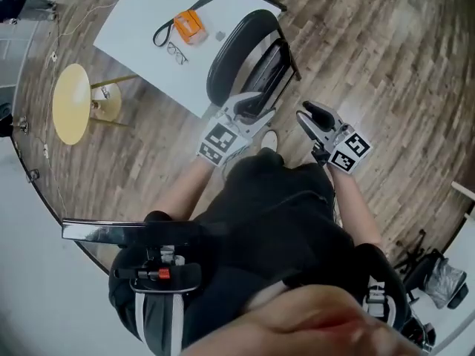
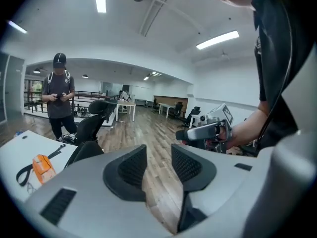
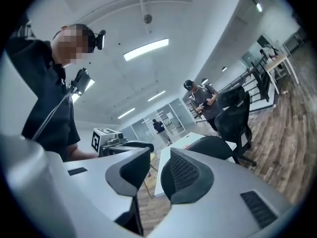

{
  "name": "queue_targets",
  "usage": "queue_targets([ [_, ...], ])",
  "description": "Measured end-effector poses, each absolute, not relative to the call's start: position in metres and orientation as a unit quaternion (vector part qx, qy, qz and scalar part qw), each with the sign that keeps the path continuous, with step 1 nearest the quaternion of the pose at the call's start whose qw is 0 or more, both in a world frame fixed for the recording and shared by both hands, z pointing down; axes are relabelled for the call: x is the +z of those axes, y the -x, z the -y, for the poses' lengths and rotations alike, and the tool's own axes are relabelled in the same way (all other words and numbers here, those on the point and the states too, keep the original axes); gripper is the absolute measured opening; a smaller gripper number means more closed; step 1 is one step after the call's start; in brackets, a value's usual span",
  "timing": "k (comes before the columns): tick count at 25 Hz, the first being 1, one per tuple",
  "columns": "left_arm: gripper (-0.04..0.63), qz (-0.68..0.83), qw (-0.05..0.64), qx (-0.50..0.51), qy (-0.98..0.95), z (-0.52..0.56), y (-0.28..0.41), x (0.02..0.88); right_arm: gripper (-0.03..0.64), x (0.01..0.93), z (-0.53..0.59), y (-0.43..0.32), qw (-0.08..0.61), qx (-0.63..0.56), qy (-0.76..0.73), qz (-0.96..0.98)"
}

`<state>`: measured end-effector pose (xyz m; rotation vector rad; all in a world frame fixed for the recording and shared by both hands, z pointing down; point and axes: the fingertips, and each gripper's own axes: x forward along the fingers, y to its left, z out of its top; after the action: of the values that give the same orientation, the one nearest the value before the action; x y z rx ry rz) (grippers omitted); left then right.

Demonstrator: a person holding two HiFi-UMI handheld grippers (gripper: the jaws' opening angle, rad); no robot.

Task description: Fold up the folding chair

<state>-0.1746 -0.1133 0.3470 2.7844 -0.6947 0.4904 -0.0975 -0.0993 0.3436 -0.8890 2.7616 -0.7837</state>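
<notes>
The folding chair (image 1: 249,58) leans, apparently already folded flat, against the near edge of the white table (image 1: 148,17), which would explain why the left gripper (image 1: 251,108) and right gripper (image 1: 312,121) hover off it, jaws parted, empty.

No words, brand names or numbers can be read anywhere. The only printed signs are square black-and-white marker patterns, without letters, at the centre of the head view: on the cube (image 1: 219,143) of the left gripper (image 1: 249,108) and the right gripper (image 1: 306,114).
</notes>
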Motion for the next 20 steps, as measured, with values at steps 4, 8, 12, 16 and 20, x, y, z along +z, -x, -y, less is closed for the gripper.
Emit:
queue_targets([
  [4, 0.005, 0.245, 0.122, 0.122, -0.954, 0.101, 0.173, 0.326, 0.01, 0.306, 0.081, 0.107, 0.043, -0.187, 0.298, -0.935],
  [8, 0.005, 0.24, 0.106, 0.105, -0.959, 0.092, 0.166, 0.31, 0.009, 0.28, 0.077, 0.119, 0.018, -0.125, 0.293, -0.948],
  [12, 0.005, 0.24, 0.1, 0.091, -0.961, 0.091, 0.168, 0.301, 0.009, 0.266, 0.075, 0.129, 0.012, -0.1, 0.289, -0.952],
  [16, 0.005, 0.236, 0.093, 0.088, -0.963, 0.095, 0.171, 0.298, 0.009, 0.262, 0.077, 0.137, 0.013, -0.091, 0.291, -0.952],
  [20, 0.005, 0.232, 0.096, 0.093, -0.964, 0.094, 0.17, 0.303, 0.009, 0.264, 0.073, 0.138, 0.011, -0.092, 0.291, -0.952],
])
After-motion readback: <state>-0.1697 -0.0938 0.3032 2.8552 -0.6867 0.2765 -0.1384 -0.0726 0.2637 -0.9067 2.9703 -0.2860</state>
